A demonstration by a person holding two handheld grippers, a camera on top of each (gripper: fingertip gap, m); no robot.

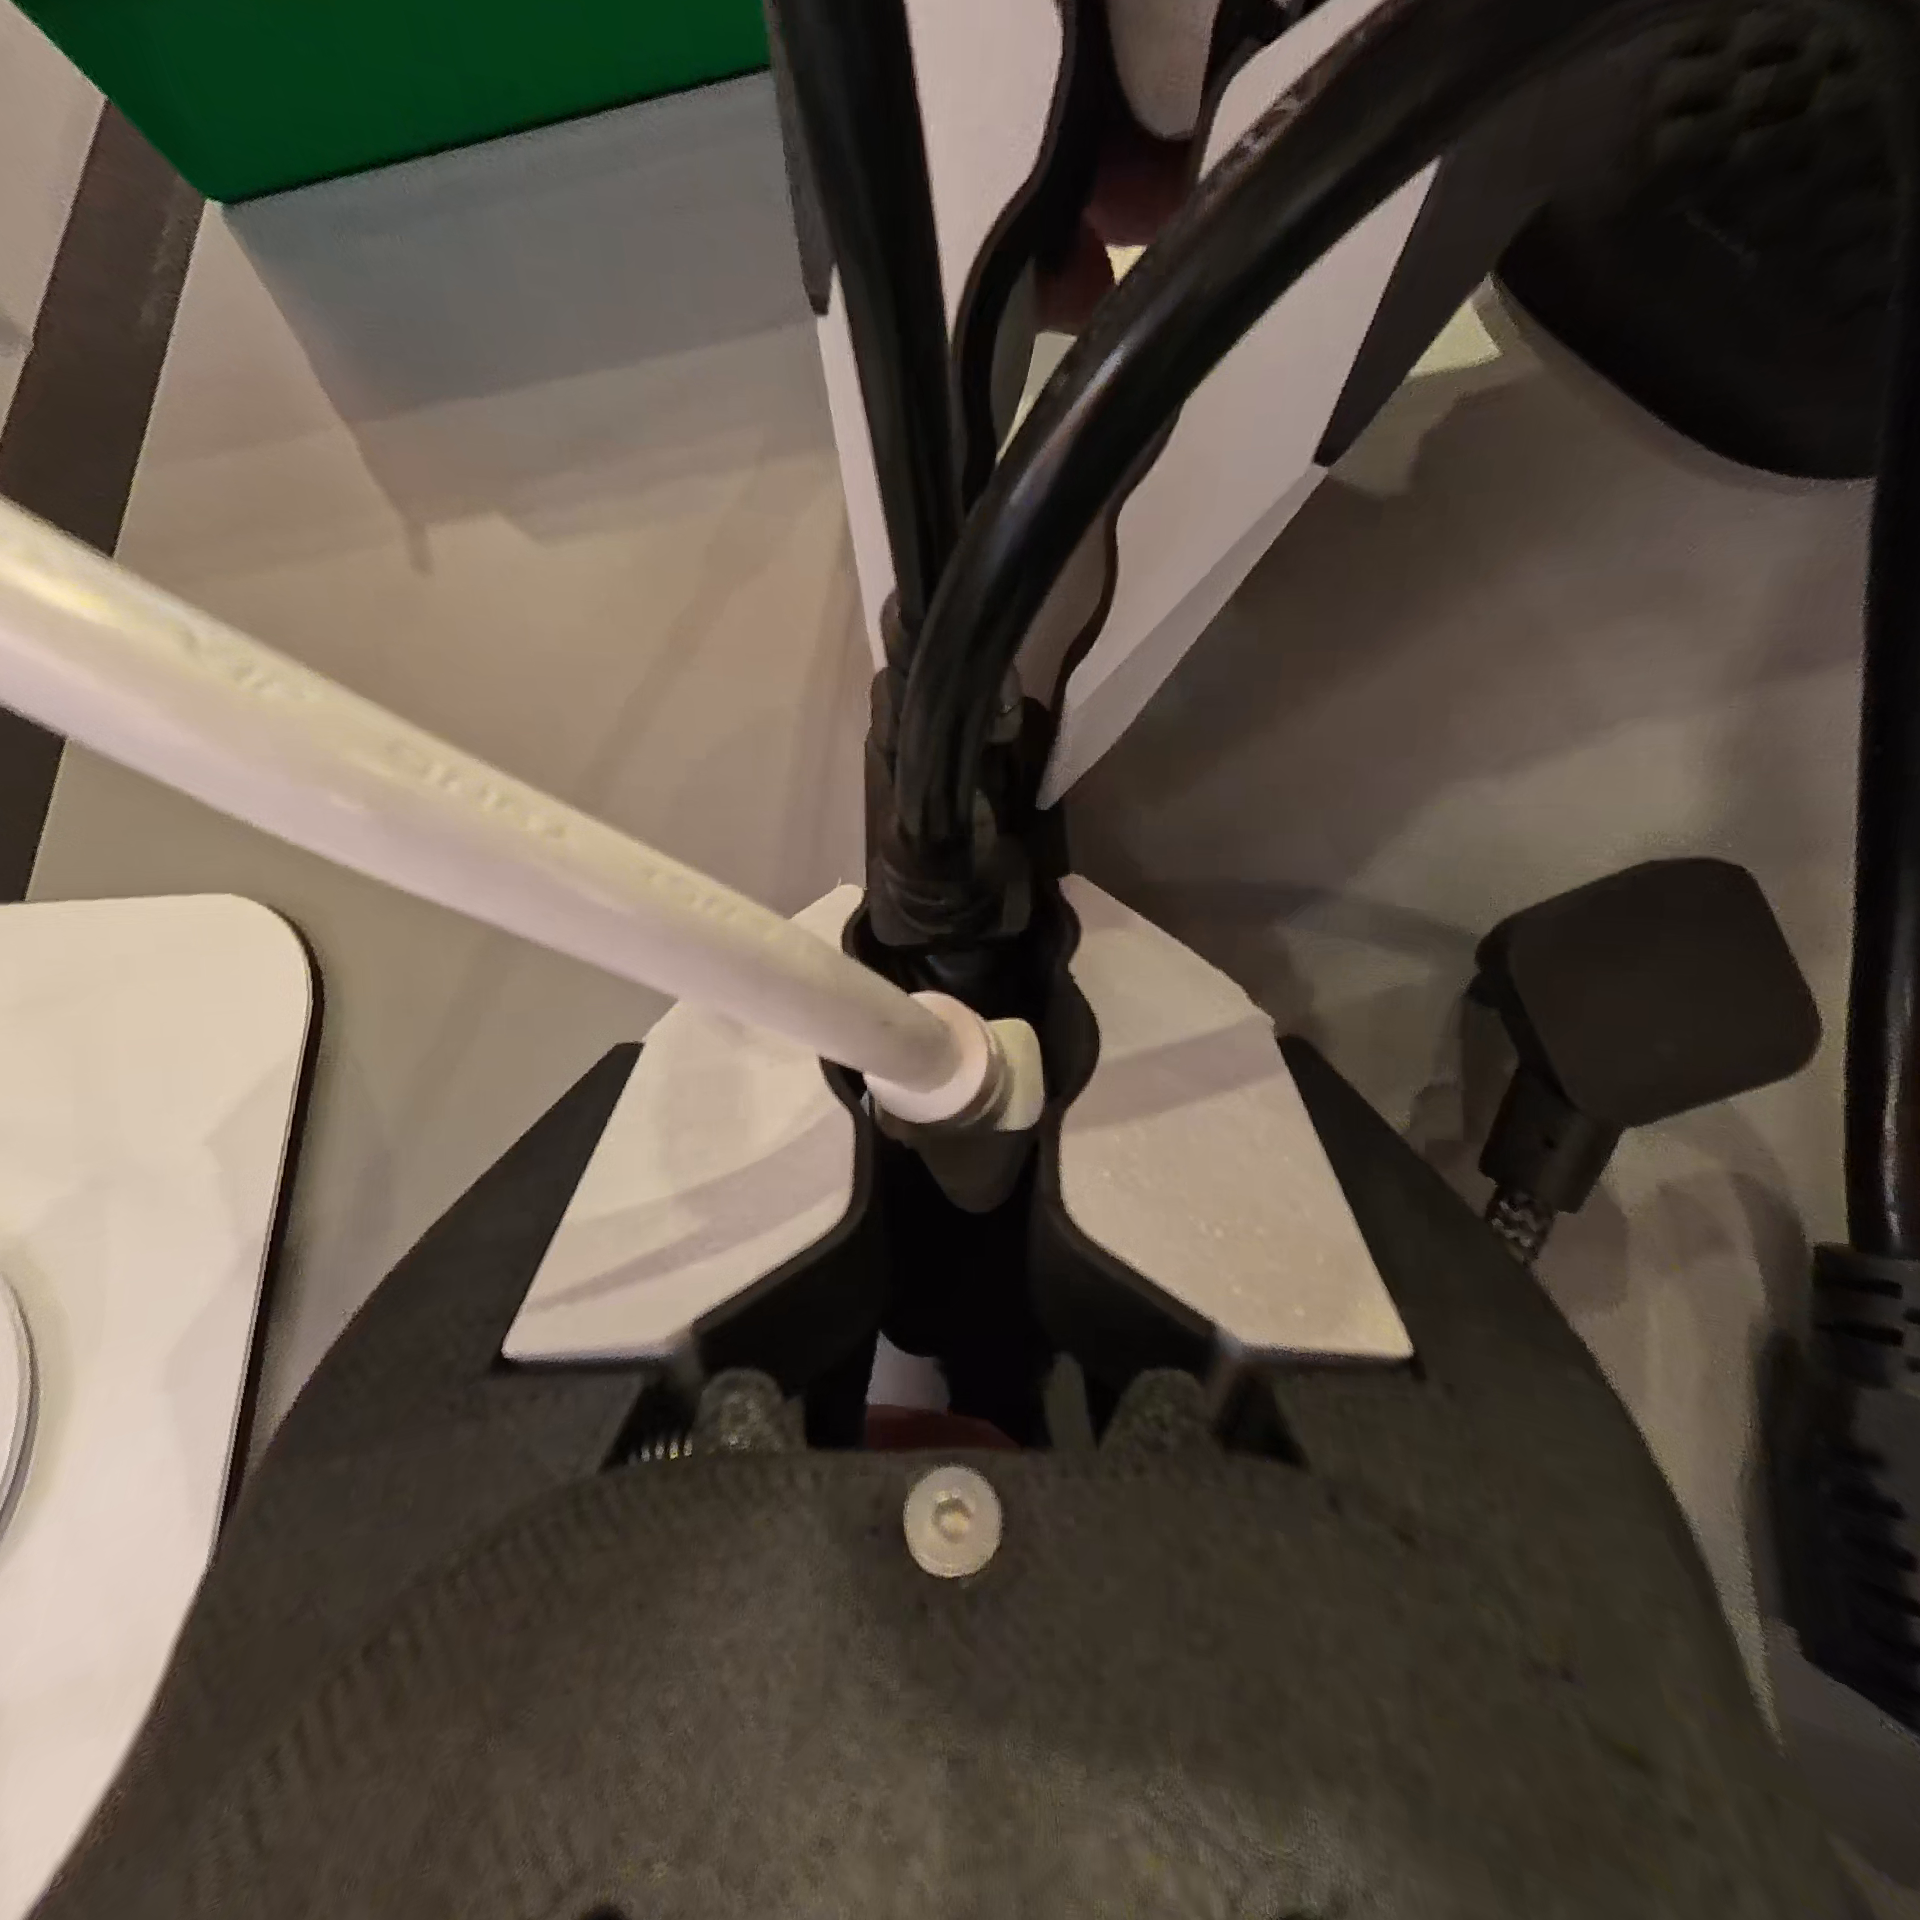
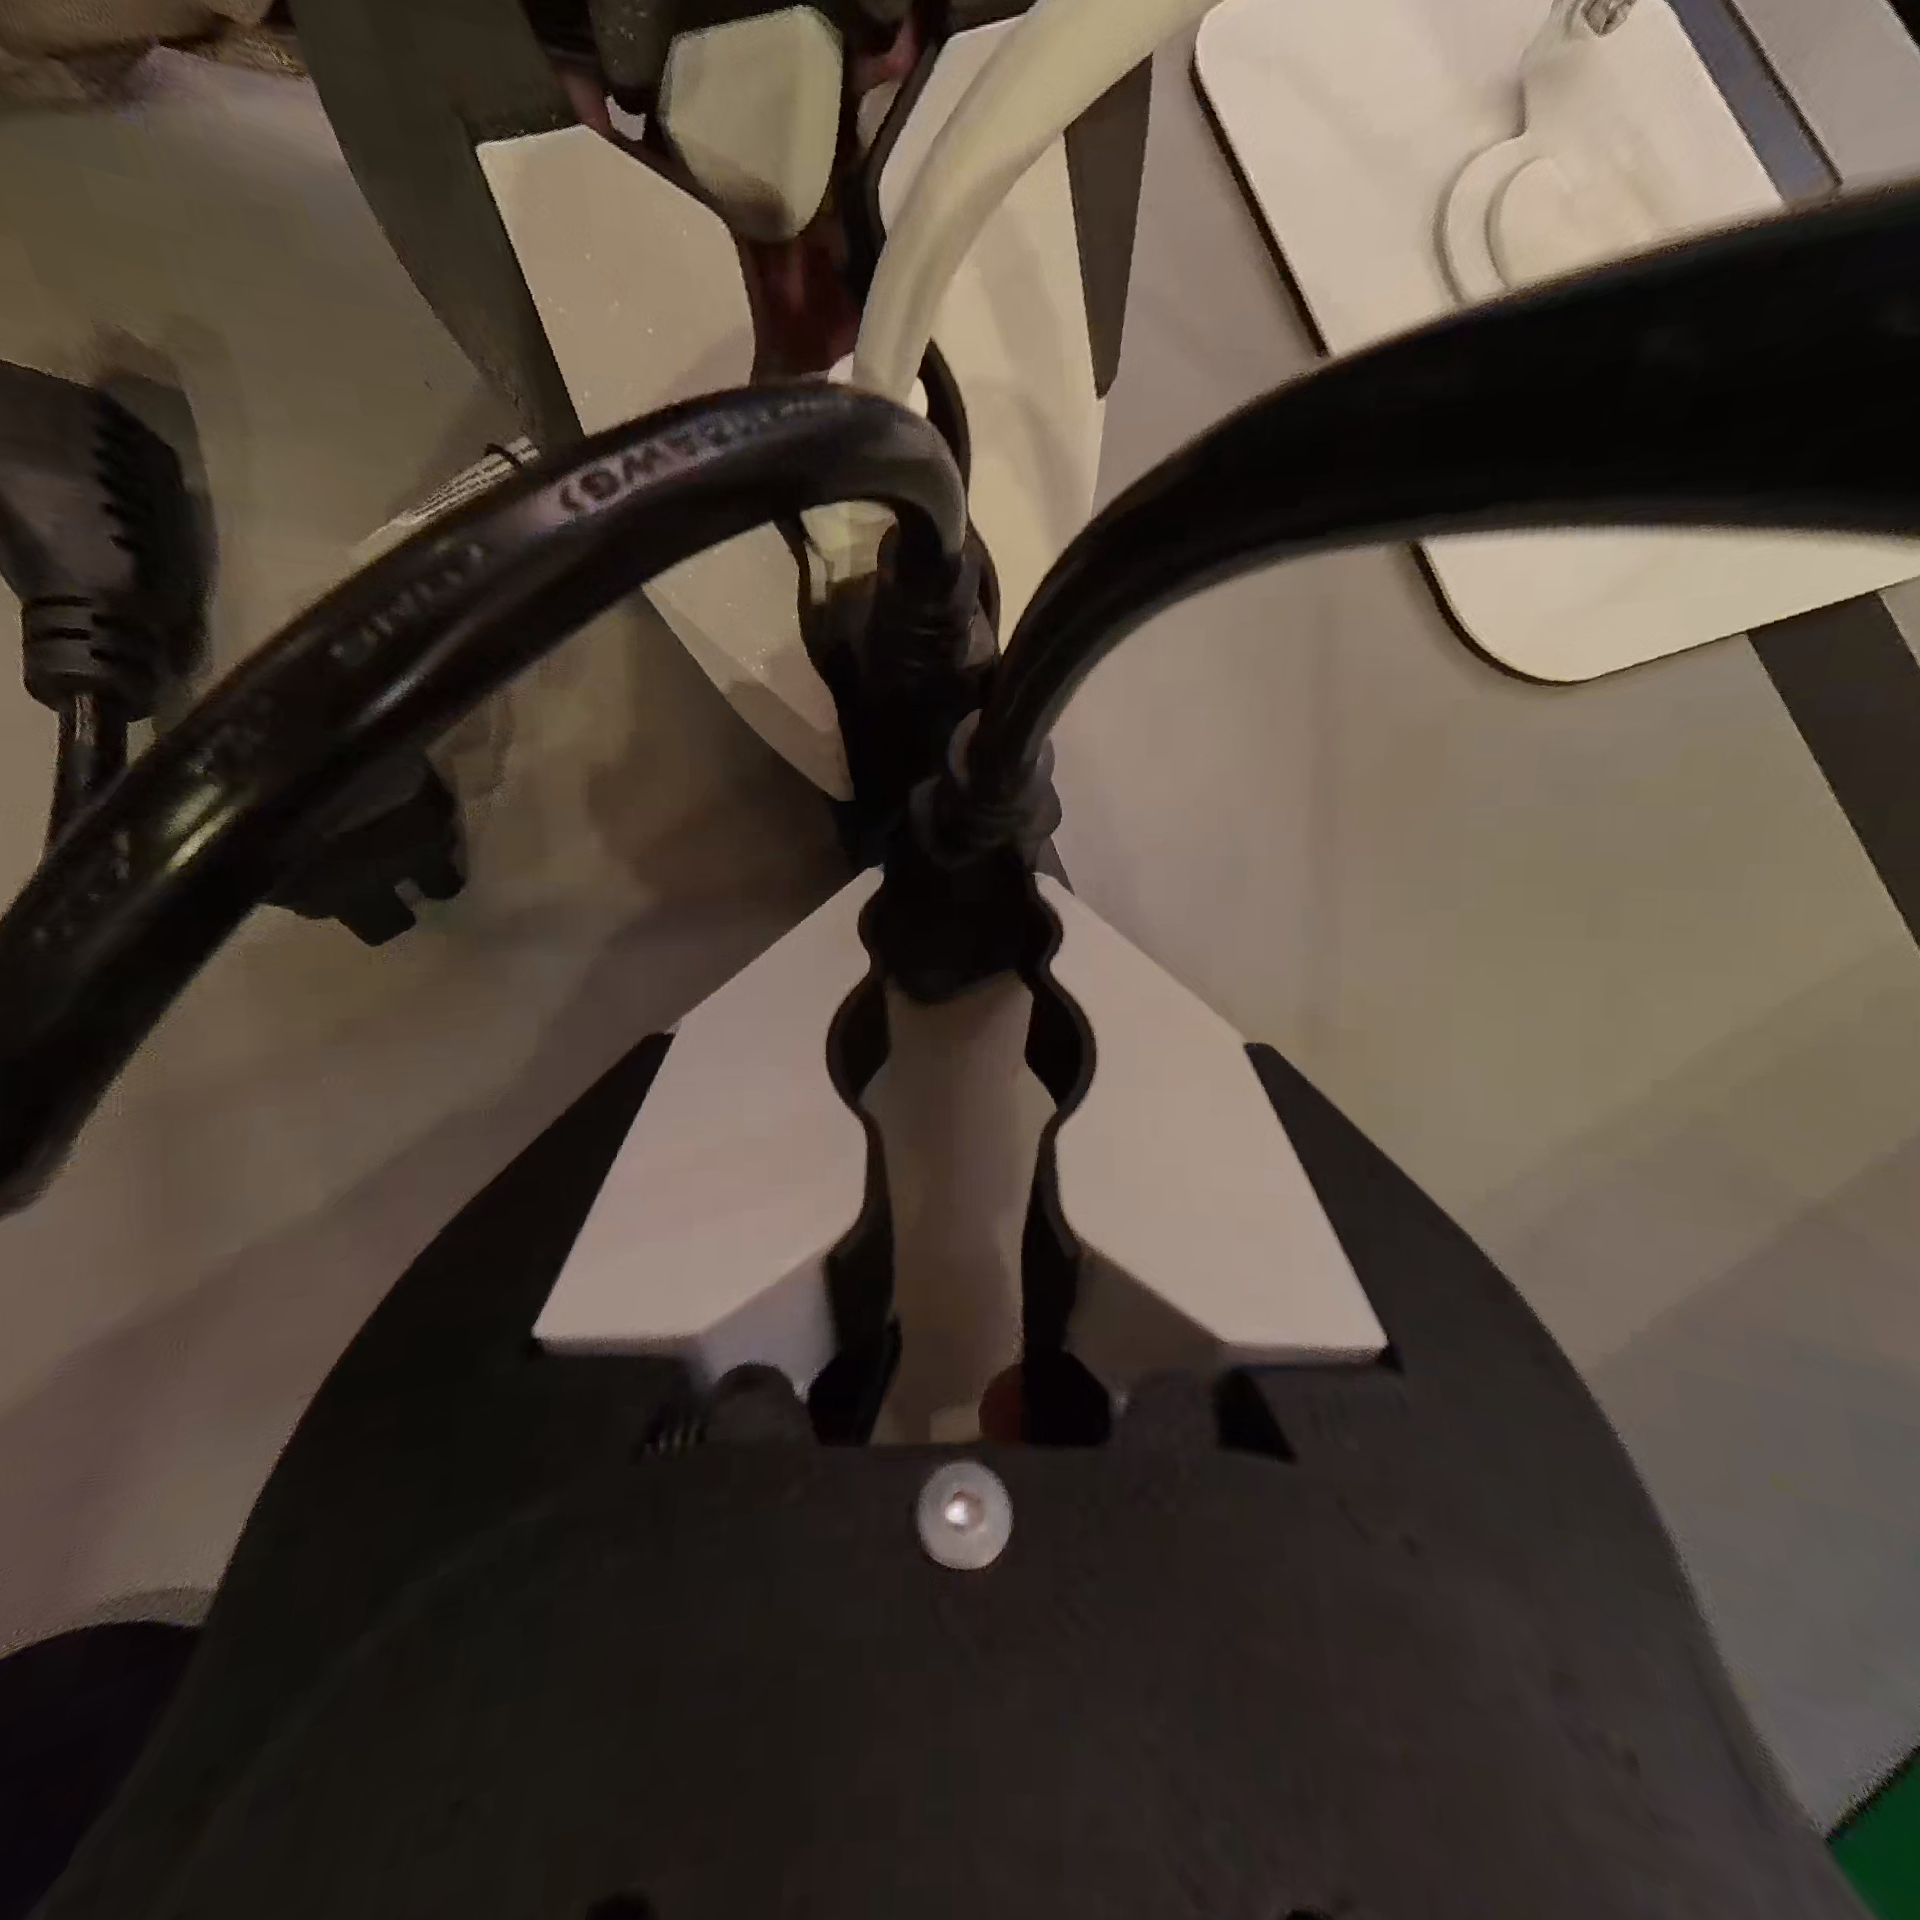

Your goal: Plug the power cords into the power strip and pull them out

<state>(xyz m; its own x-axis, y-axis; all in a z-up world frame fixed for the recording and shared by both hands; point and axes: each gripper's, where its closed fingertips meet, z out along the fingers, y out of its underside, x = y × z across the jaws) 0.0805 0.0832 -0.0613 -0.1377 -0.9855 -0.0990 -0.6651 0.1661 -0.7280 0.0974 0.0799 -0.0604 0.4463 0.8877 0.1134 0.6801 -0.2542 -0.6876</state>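
My left gripper (image 1: 951,914) is shut on a white plug (image 1: 987,1081), held deep between its wavy black pads. Its white cord (image 1: 364,748) runs off up-left. My right gripper (image 2: 956,883) is shut on a black plug (image 2: 956,925) at its fingertips. One black cord (image 2: 1403,436) arcs right and a second black cord (image 2: 468,582) loops in from the left. The two grippers point at each other, tips almost touching. The right gripper (image 1: 966,810) shows in the left wrist view, and the left gripper (image 2: 935,769) with the white plug (image 2: 748,135) shows in the right wrist view.
A white flat block with rounded corners (image 2: 1558,364), apparently the power strip, lies on the pale table (image 2: 1455,1039) and shows again at the left edge (image 1: 135,1195). A loose black plug (image 1: 1642,987) lies right. A ribbed black cord end (image 1: 1860,1403) lies nearby. A green-topped box (image 1: 416,94) stands behind. Less than 4 cm separates the two grippers' tips.
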